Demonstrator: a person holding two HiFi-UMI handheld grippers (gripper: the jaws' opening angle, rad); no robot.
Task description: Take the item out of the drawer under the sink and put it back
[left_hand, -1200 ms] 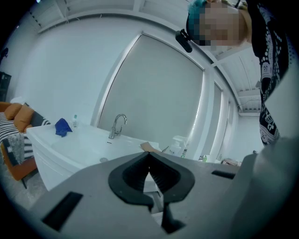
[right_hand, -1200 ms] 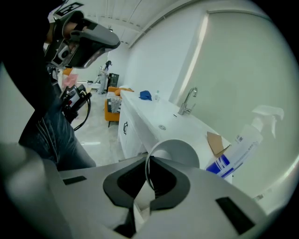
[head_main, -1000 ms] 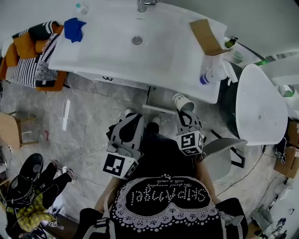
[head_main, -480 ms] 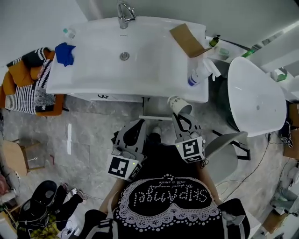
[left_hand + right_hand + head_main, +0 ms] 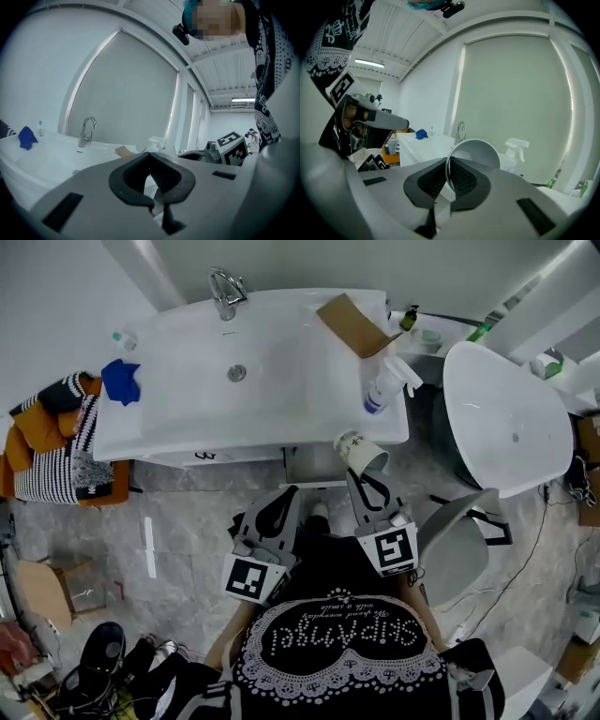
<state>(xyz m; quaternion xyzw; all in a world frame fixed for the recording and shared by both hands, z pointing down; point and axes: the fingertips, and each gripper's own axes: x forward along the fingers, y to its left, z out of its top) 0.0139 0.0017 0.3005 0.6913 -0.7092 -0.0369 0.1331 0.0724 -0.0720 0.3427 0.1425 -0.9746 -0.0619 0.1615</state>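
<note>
Head view: bright, even overhead lighting. The white sink top (image 5: 300, 381) is close to washed out and shows little surface detail. A darker band of shadow lies on the grey floor (image 5: 187, 521) under its front edge. Fisheye distortion bows walls and counter edges toward the frame borders; no motion blur noted. Left gripper view: cooler and dimmer, with a ceiling strip light (image 5: 243, 100) glowing at the right and black vignetting in all corners. The near body of the left gripper (image 5: 151, 154) is soft, while the tap (image 5: 86, 131) beyond it is fairly sharp. Right gripper view: same circular vignette, with another ceiling strip light (image 5: 369, 63) at upper left. An even, pale glow covers the large wall panel (image 5: 511, 103), and straight lines curve strongly near the edges.
</note>
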